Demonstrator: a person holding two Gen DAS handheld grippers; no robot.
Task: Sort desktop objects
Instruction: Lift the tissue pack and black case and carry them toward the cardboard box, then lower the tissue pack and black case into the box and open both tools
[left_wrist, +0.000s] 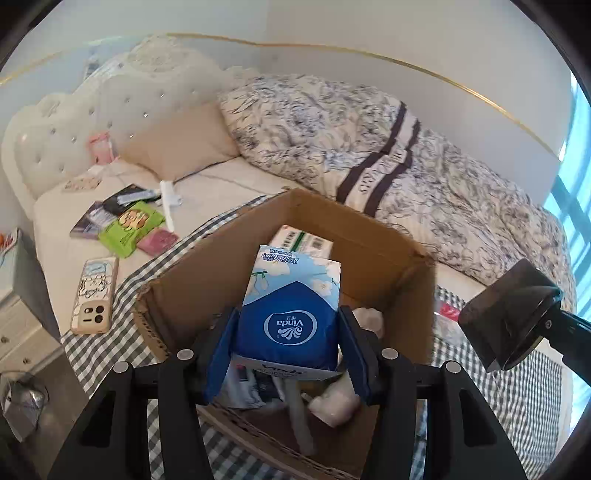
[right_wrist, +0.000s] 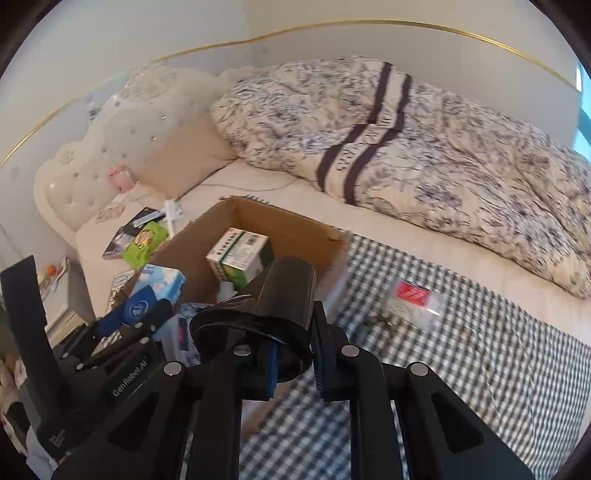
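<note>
Blue-and-white soft tissue pack (left_wrist: 290, 314) held above open brown cardboard box (left_wrist: 413, 291), tilted. Black plastic bag roll (right_wrist: 273, 314) lifted beside box. Green-and-white carton (right_wrist: 240, 256) lying inside. Clear plastic pouch with red label (right_wrist: 415, 301) flat on checked cloth.

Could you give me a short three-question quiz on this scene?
1. True or false: the left hand-held gripper holds the blue tissue pack above the cardboard box.
2. What does the right hand-held gripper hold? A) phone B) black roll C) green snack bag
3. Fill in: the cardboard box sits on a ____ cloth.

Key: 1 true; 2 B, the black roll; 3 checked.
</note>
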